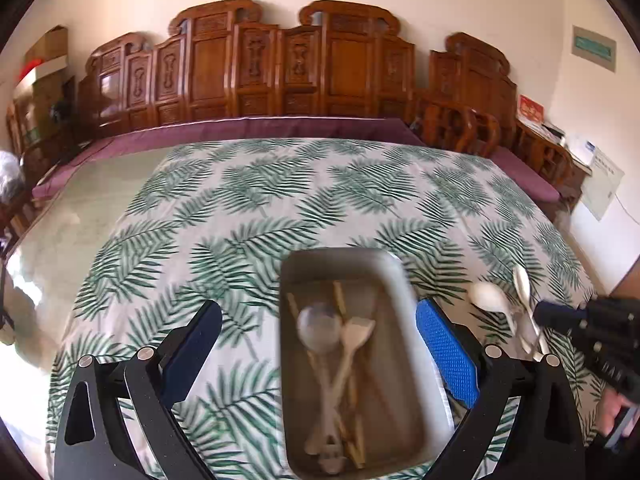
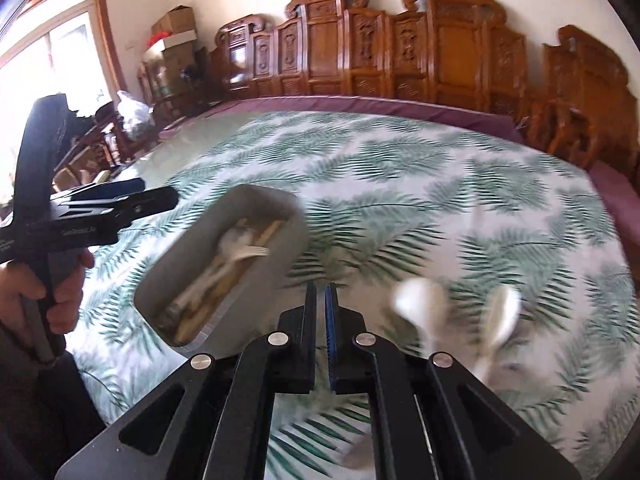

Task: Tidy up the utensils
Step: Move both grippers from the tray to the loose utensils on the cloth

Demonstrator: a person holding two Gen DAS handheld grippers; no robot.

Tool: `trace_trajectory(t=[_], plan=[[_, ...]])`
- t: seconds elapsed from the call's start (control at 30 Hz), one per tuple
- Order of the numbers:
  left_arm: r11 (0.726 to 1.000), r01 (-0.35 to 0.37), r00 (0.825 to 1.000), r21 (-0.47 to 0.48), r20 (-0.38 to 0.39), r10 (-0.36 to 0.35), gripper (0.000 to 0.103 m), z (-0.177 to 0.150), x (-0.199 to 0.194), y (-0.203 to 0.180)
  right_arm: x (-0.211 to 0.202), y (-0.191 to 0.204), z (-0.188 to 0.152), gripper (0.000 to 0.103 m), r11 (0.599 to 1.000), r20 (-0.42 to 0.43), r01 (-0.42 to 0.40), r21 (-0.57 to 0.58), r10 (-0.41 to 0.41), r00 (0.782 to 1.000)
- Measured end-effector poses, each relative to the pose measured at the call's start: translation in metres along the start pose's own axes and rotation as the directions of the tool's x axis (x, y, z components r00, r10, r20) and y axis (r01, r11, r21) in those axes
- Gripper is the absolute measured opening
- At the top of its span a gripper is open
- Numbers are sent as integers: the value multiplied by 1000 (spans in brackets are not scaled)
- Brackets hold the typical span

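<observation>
Left gripper (image 1: 320,344) is hovering spread wide over the grey tray (image 1: 396,276), which is holding chopsticks (image 1: 340,296) and spoons. Right gripper (image 2: 320,300) is pressed together, empty. White spoon (image 1: 490,298) and metal spoon (image 1: 522,280) are lying on the leaf-print tablecloth (image 1: 240,208) beside the tray, probably next.

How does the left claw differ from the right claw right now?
The left claw is wide open, its jaws standing on either side of the grey tray; the right claw is shut, pads nearly together with nothing between them. The left claw hangs over the tray of utensils; the right claw points at bare leaf-print tablecloth, between the tray and two loose spoons. Both are black with blue pads and empty.
</observation>
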State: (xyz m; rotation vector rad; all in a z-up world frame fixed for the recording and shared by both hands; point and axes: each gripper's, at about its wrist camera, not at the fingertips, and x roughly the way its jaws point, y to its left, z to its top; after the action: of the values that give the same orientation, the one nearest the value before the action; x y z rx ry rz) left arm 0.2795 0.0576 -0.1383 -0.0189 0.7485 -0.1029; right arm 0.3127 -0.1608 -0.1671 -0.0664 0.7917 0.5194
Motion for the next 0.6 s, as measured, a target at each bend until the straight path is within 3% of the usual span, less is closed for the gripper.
trace_trajectory(t=[0.3, 0.43, 0.5, 0.6], plan=[[994, 81, 997, 66, -10, -81, 94, -10, -8, -46, -32, -69, -41, 12, 985, 16, 144, 100, -146, 989], [990, 110, 994, 83, -10, -110, 94, -14, -12, -60, -34, -92, -52, 17, 973, 3, 172, 154, -175, 985], [989, 119, 993, 91, -9, -118, 94, -16, -13, -68, -30, -98, -58, 26, 971, -3, 190, 147, -192, 981], [986, 131, 991, 99, -12, -130, 94, -19, -15, -78, -22, -105, -67, 26, 968, -37, 196, 156, -193, 981]])
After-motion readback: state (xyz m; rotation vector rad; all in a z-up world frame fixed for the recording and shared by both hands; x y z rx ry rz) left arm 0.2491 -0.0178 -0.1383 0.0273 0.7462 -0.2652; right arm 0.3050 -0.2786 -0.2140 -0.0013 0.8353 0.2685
